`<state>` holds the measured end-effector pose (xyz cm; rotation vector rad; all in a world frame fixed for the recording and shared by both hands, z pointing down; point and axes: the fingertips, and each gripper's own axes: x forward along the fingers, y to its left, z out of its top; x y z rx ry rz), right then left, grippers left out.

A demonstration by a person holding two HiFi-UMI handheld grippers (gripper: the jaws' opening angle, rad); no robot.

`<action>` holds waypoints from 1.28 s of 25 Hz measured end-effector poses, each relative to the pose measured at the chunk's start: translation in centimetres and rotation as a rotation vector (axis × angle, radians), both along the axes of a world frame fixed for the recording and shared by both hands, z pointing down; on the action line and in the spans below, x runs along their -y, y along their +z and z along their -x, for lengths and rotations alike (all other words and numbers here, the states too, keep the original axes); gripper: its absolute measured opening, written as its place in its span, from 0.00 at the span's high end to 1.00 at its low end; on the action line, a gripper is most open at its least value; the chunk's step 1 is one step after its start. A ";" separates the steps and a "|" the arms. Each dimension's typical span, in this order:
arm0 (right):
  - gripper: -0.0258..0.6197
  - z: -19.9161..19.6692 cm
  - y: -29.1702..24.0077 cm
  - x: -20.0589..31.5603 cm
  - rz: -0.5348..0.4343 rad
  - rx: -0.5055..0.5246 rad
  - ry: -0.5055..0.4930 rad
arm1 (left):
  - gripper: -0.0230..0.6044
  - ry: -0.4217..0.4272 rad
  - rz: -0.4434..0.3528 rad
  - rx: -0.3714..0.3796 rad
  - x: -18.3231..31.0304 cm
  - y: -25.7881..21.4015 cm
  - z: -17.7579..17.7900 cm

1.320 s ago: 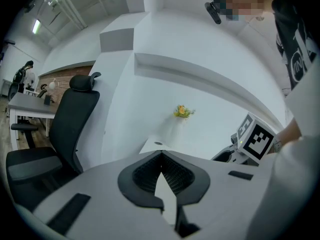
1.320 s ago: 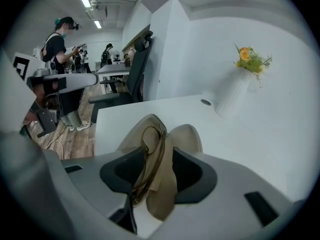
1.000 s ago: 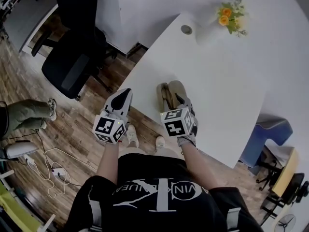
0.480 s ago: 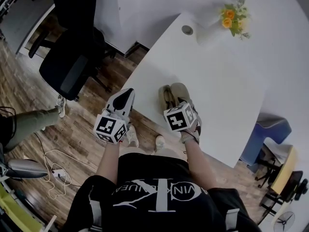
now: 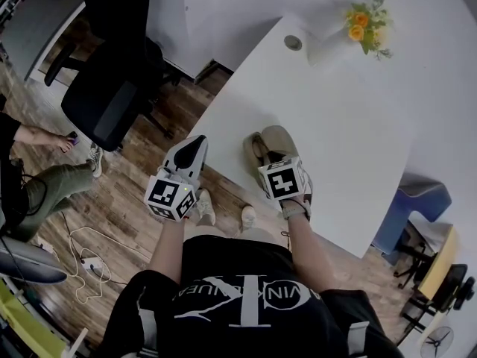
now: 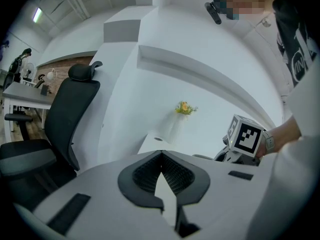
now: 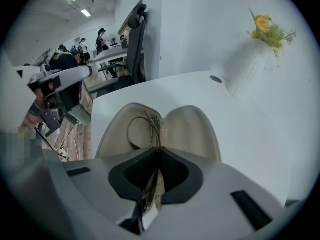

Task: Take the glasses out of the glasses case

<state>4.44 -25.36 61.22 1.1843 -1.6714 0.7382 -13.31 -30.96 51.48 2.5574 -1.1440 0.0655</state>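
- Gripping the glasses [image 7: 154, 127], the right gripper [image 7: 159, 153] points steeply down into the open glasses case [image 7: 192, 129]. Its jaws have just been closing and are pinched narrow on the thin metal frame.
- Glasses case: lies open on the white table [image 5: 335, 125], at the near edge, both halves facing up. The glasses sit in the left half.
- Left gripper [image 6: 161, 156]: held roughly level, left of the case and off the table edge. Jaws together, nothing between them.
- Flower vase [image 5: 361, 24]: at the table's far side, well apart from the case.

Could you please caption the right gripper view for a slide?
Right gripper, jaws just closed, pinches the wire glasses in the open case on the table.
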 end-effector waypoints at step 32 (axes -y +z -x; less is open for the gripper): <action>0.91 -1.5 -6.9 0.7 -0.238 0.279 -0.017 | 0.94 -0.072 -0.073 0.038 -3.6 -3.6 -1.8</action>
